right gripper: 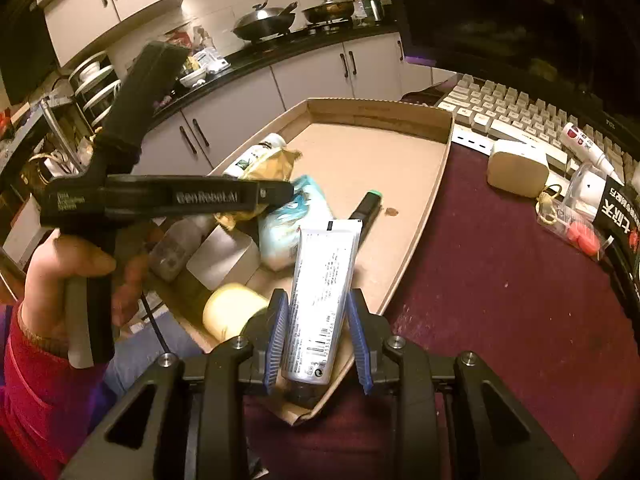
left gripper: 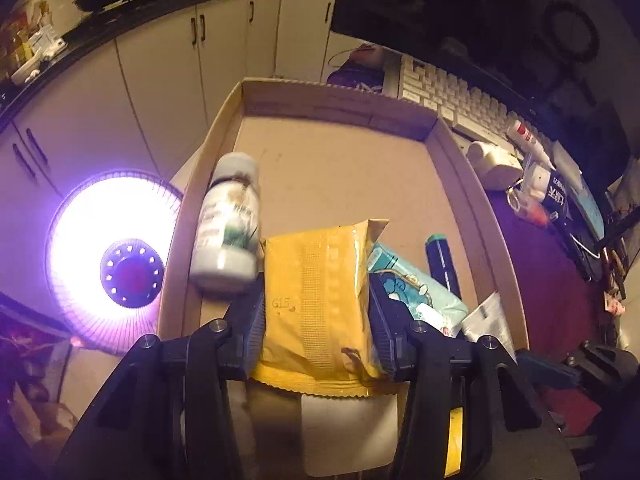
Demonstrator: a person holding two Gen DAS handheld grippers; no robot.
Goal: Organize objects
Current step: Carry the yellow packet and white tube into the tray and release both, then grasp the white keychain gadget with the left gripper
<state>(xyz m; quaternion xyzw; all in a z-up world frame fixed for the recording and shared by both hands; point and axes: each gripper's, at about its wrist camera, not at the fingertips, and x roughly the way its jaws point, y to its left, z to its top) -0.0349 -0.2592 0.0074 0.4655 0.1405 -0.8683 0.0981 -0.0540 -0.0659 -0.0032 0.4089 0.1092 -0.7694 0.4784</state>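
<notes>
My left gripper is shut on a yellow foil packet and holds it over the near end of a shallow cardboard tray. A white pill bottle, blurred, lies by the tray's left wall. A light-blue tissue pack and a dark marker lie to the right. In the right wrist view, my right gripper has a silver tube between its blue pads, at the tray's near edge; a small gap shows on each side. The left gripper's body shows there with the packet.
A glowing round heater stands left of the tray. A keyboard, a white box, small bottles and a dark package lie on the maroon cloth to the right. A yellow round item and a grey box lie at the tray's near end.
</notes>
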